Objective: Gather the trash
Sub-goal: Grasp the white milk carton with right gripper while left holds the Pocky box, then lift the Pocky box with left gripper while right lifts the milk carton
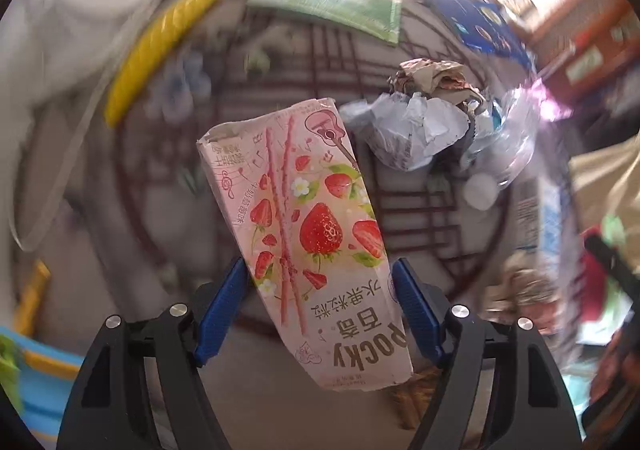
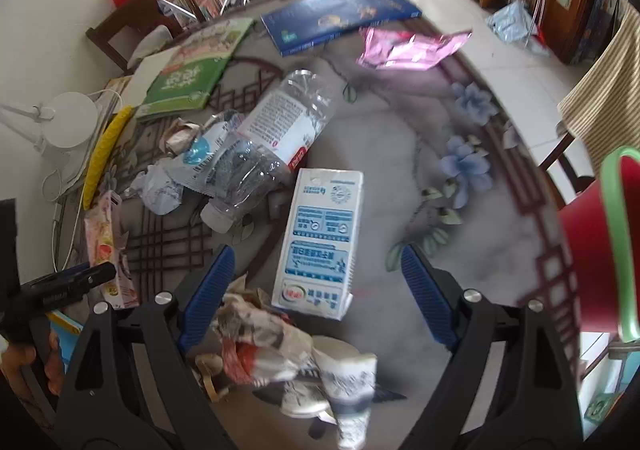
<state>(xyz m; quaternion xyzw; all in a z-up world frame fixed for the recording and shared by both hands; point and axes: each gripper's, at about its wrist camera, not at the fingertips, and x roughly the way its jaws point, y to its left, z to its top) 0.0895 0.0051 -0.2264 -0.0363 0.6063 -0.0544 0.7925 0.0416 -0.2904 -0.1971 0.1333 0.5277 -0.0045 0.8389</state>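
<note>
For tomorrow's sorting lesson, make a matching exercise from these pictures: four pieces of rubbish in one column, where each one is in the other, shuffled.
Things
1. pink strawberry biscuit box
2. white and blue milk carton
3. clear plastic bottle
4. pink foil wrapper

Places
A. beside the blue book
B. between the left tongs
C. flat on the table, ahead of the right tongs
D. on its side by the green book

Pairs: 1-B, 2-C, 3-D, 4-A
</note>
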